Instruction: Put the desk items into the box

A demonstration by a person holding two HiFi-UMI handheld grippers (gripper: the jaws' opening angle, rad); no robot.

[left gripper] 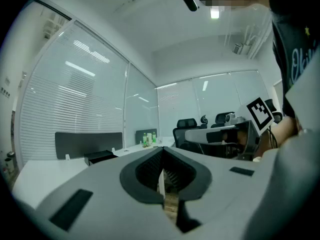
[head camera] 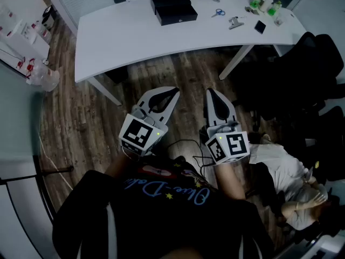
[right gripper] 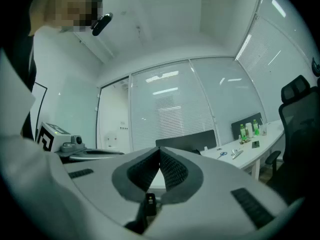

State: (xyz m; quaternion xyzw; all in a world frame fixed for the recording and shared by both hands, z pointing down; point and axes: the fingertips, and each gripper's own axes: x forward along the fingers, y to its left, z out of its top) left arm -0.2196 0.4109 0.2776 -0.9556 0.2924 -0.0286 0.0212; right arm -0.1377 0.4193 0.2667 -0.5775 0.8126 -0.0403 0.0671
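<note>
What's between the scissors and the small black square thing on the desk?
A silver clip lies between scissors and black square, per the head view.

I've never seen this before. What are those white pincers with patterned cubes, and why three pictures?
No robot here: a person holds a left hand-held gripper and a right hand-held gripper, like big tongs; the cubes belong to them. One picture comes from a camera on the person's head, looking down; the others from cameras riding on each hand-held gripper. Both are shut and empty. On the white desk stand a black box, scissors, a clip, bottles and a small black item.
</note>
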